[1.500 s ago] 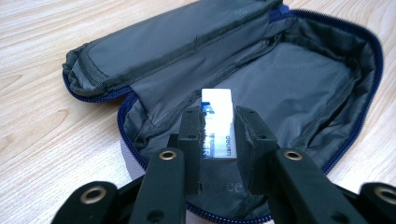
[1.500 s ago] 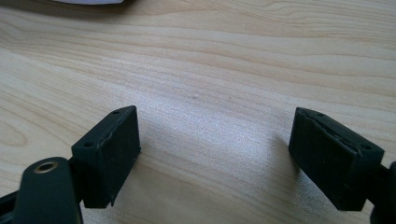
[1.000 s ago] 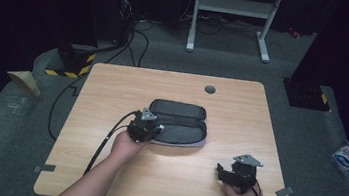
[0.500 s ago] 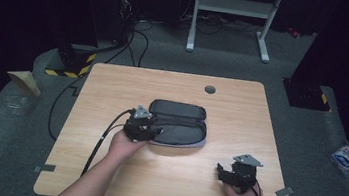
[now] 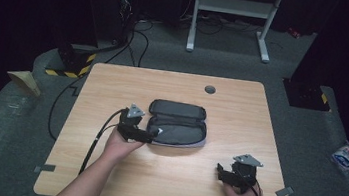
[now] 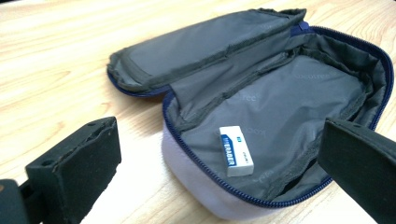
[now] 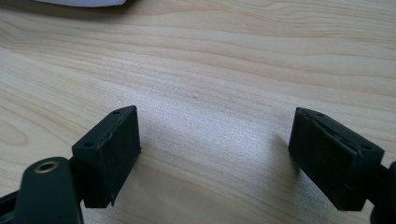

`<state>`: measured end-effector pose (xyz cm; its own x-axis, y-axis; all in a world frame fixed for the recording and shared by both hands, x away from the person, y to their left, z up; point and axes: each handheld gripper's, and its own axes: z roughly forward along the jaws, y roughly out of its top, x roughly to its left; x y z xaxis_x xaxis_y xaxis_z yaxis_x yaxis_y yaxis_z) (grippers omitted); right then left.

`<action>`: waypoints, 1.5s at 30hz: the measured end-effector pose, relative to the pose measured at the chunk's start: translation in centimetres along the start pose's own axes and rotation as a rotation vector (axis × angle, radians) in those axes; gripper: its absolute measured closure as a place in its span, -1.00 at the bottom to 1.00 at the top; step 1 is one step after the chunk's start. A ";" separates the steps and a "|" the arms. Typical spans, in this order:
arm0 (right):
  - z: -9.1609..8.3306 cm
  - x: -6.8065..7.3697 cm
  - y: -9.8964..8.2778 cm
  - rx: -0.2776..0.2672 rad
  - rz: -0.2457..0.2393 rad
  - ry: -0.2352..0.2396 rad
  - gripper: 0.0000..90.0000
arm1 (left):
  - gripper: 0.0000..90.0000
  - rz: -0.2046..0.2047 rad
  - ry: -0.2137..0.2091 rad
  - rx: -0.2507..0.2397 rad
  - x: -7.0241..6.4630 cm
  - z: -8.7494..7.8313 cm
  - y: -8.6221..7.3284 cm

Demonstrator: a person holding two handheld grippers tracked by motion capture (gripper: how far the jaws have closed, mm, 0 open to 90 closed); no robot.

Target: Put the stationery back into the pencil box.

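An open grey pencil case (image 5: 178, 124) with a dark blue zip lies in the middle of the wooden table (image 5: 113, 85). Its lid is folded back. In the left gripper view a white eraser (image 6: 236, 150) with blue print lies on the lining inside the pencil case (image 6: 289, 102). My left gripper (image 5: 154, 133) is at the case's left end, open, with nothing between its jaws. The left gripper (image 6: 219, 163) frames the eraser from just above. My right gripper (image 5: 219, 172) rests near the front right of the table, open over bare wood. The right gripper (image 7: 215, 149) holds nothing.
A round grommet (image 5: 210, 89) is set in the table near its far edge. A black cable (image 5: 100, 134) trails from the left gripper off the table's left front. Beyond the table stand a white metal frame (image 5: 233, 14) and dark equipment on the grey floor.
My left gripper has drawn back a little to the left, away from the case's opening. The right gripper has stayed in place.
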<state>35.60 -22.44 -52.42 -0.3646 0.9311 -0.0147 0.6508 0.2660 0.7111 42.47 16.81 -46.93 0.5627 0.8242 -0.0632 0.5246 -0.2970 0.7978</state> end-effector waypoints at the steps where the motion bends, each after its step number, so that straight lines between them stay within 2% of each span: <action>1: 0.0 0.0 0.0 0.000 0.000 0.000 -0.64 | -1.00 0.001 -0.001 -0.002 0.1 -0.2 0.0; 4: 0.0 0.0 0.0 0.000 0.000 0.000 -0.64 | -1.00 -0.007 -0.012 -0.004 0.4 -0.6 -0.1; 9: 0.0 0.0 0.0 -0.001 0.001 -0.001 -0.64 | -0.98 -0.020 -0.003 -0.013 1.1 -1.4 -0.7; 16: 0.0 0.0 0.0 -0.001 0.001 -0.001 -0.64 | -0.95 -0.053 0.000 -0.019 2.6 -2.6 -2.4; 23: 0.0 0.0 0.0 -0.001 0.002 -0.002 -0.64 | -0.93 -0.075 0.017 -0.001 4.4 -4.3 -4.8; 24: 0.0 0.0 0.0 -0.001 0.003 -0.002 -0.64 | -0.92 -0.084 0.021 0.004 5.0 -4.9 -5.7; 25: 0.0 0.0 0.0 -0.001 0.003 -0.002 -0.64 | -0.91 -0.084 0.021 0.004 5.0 -4.9 -5.7; 29: 0.0 0.0 0.0 0.002 0.005 -0.004 -0.64 | -0.90 -0.105 0.053 0.045 6.5 -5.8 -7.5; 31: 0.0 0.0 0.0 0.002 0.005 -0.004 -0.64 | -0.90 -0.109 0.072 0.078 7.2 -6.4 -8.9; 32: 0.0 0.0 0.0 0.002 0.006 -0.004 -0.64 | -0.90 -0.109 0.072 0.078 7.2 -6.4 -8.9; 34: 0.0 0.0 0.0 0.002 0.006 -0.005 -0.64 | -0.89 -0.099 0.082 0.124 7.3 -7.0 -10.3; 35: 0.0 0.0 0.0 0.002 0.006 -0.005 -0.64 | -0.89 -0.099 0.082 0.124 7.3 -7.0 -10.3; 36: 0.0 0.0 0.0 0.002 0.006 -0.005 -0.64 | -0.89 -0.072 0.094 0.158 7.1 -7.4 -11.2; 39: 0.0 0.0 0.0 0.003 0.007 -0.004 -0.64 | -0.89 -0.055 0.104 0.164 6.8 -7.6 -11.8; 40: 0.0 0.0 0.0 0.003 0.007 -0.006 -0.64 | -0.90 -0.030 0.120 0.163 6.5 -7.7 -12.4; 45: 0.0 0.0 0.0 0.002 0.008 -0.008 -0.64 | -0.89 -0.022 0.128 0.151 6.2 -7.8 -12.7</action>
<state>35.60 -22.45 -52.40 -0.3544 0.9350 -0.0148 0.6551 0.2596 0.7096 34.33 29.49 -52.76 0.4694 0.8830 0.0050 0.6311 -0.3394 0.6975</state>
